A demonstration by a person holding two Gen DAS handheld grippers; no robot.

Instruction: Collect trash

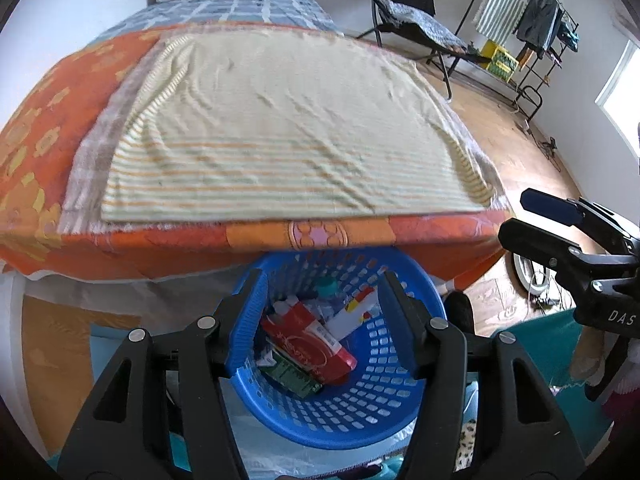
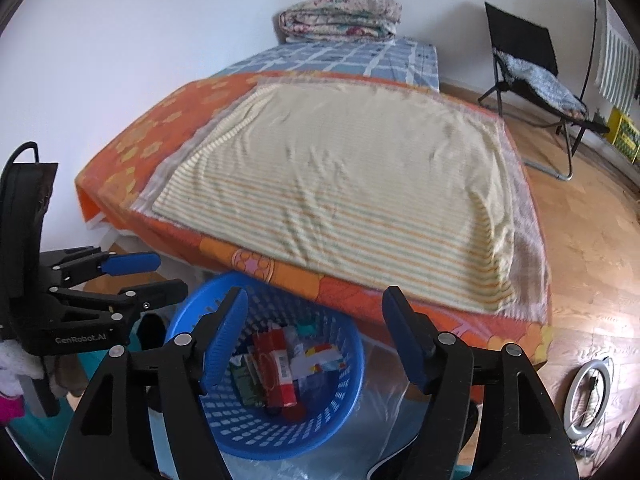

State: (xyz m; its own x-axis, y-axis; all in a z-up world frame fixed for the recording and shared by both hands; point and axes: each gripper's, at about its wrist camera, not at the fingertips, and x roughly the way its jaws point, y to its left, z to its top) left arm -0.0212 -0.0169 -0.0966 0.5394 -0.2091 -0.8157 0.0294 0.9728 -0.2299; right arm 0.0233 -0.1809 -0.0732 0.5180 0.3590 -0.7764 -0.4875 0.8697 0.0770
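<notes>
A blue plastic basket [image 1: 360, 432] [image 2: 248, 440] stands on the floor at the foot of the bed. Inside lie a red carton [image 1: 308, 340] [image 2: 276, 368], a green packet [image 1: 292, 376] [image 2: 248, 384], a white wrapper [image 1: 352, 316] [image 2: 316, 360] and a teal cap [image 1: 326, 288] [image 2: 306, 328]. My left gripper [image 1: 323, 284] [image 2: 170, 274] hangs open above the basket with nothing between its fingers. The right gripper [image 2: 316, 294] [image 1: 516, 216] is open and empty too, over the basket's other side.
The bed carries a striped yellow towel [image 1: 280, 132] [image 2: 340, 184] on an orange sheet, with a folded quilt [image 2: 340, 20] at the head. A black chair [image 2: 528, 68], a clothes rack [image 1: 540, 28] and a ring light [image 2: 592, 400] stand on the wooden floor to the right.
</notes>
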